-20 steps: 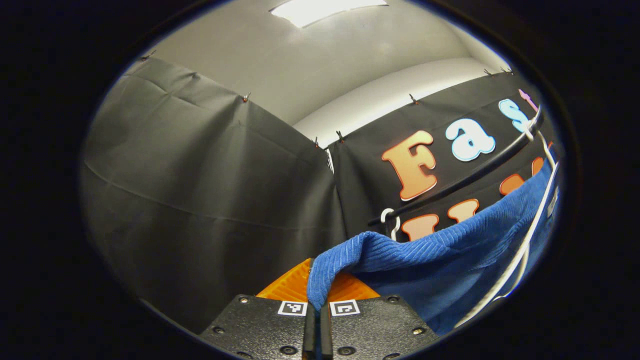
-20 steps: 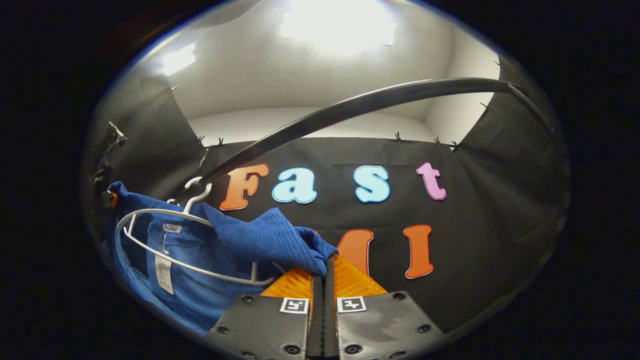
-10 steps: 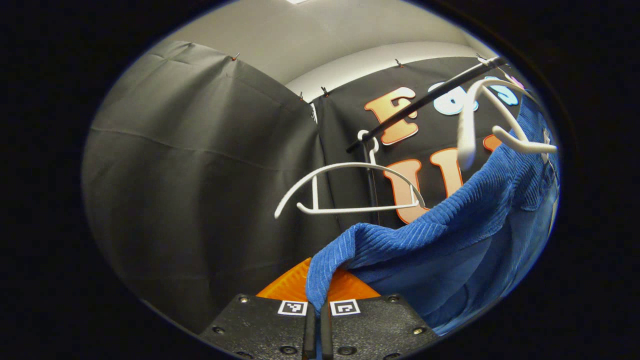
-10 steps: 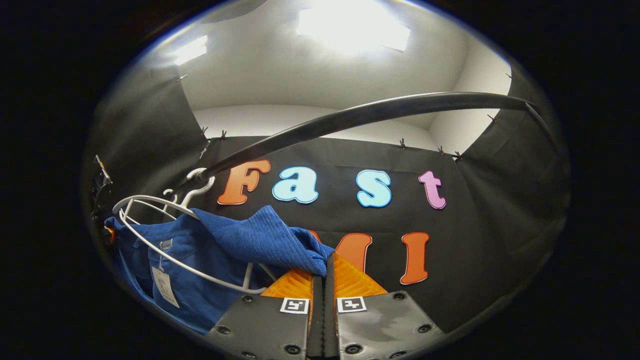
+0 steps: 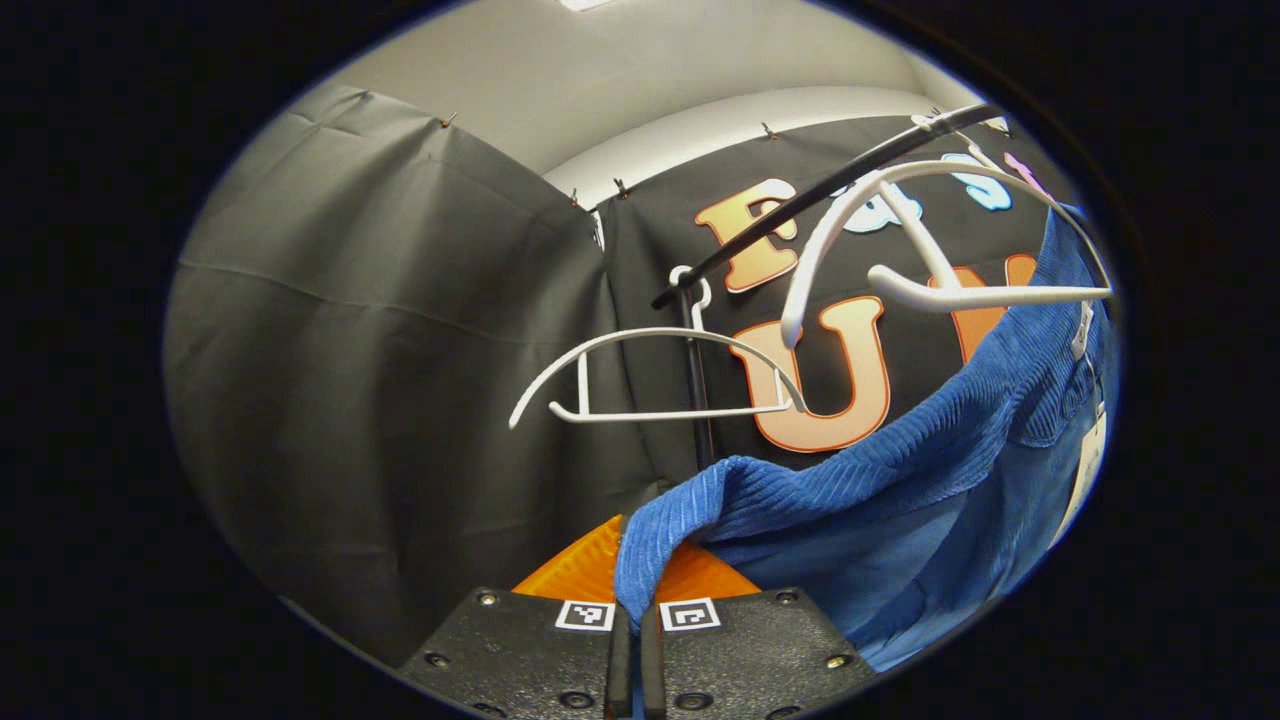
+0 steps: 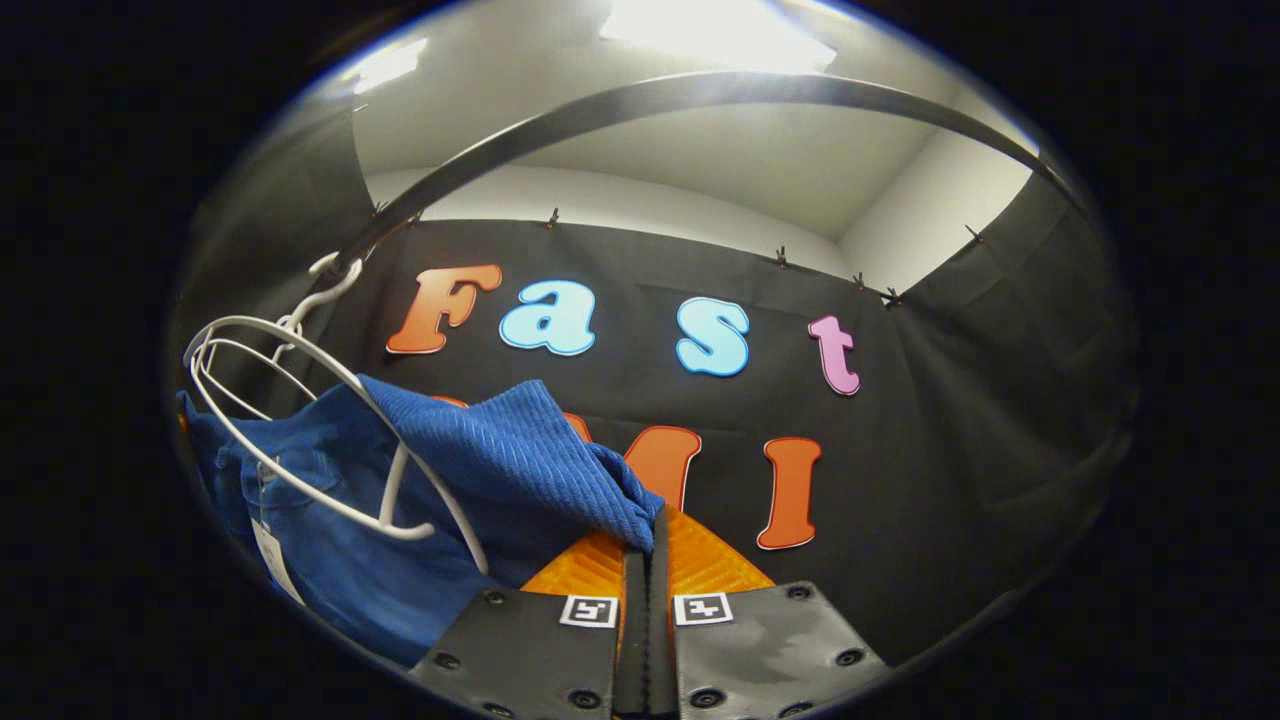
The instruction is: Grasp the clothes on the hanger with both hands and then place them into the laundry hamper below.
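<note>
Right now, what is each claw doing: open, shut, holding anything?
Left claw: shut on a fold of the blue garment.
Right claw: shut on another fold of the blue garment.

In the left gripper view, the garment stretches from the left gripper at the bottom up to the right, below a hanger on the rail. A second hanger hangs farther left, before the wall. In the right gripper view, the garment runs leftward from the right gripper, behind a hanger hooked on the rail overhead.
</note>
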Available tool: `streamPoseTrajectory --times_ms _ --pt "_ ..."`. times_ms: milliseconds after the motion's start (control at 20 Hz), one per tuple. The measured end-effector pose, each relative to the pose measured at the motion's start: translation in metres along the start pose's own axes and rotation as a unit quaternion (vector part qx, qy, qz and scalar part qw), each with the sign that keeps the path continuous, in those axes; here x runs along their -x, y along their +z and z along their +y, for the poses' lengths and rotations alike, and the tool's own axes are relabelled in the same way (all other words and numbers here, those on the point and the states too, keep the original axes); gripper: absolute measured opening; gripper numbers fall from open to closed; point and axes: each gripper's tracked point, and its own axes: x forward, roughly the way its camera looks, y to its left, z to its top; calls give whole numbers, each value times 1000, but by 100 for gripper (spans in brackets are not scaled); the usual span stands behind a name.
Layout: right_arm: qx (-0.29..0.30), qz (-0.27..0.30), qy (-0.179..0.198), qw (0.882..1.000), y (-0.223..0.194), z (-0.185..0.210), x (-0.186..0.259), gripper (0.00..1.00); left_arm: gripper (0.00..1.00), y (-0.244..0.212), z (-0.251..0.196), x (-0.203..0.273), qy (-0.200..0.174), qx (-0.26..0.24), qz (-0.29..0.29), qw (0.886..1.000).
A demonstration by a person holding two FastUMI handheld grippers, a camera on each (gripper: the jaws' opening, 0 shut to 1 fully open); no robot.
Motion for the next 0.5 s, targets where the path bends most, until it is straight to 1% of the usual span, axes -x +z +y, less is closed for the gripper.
streamPoseTrajectory --times_ms 50,100,150,200,300,400,500 --pt "6 3 -1 1000 -4 -2 -1 3 5 0 -3 2 -3 -4 0 1000" --pt "10 7 -3 1000 -9 -5 -3 7 5 -1 -7 3 -7 -7 3 1000" --pt "11 15 -4 1000 -16 -7 -8 7 4 -1 -11 6 -9 -7 5 1000" --pt "8 28 -8 1000 -24 -10 -11 7 5 -2 -14 9 -13 -5 7 1000" --pt "-9 60 -24 998 -44 -23 -15 7 4 -5 -18 14 -16 2 13 1000" --pt "-27 72 -36 996 -56 -36 -15 7 5 -2 -25 12 -22 7 12 1000" --pt "-27 78 -38 996 -63 -44 -10 7 4 -4 -34 19 -33 7 14 999"
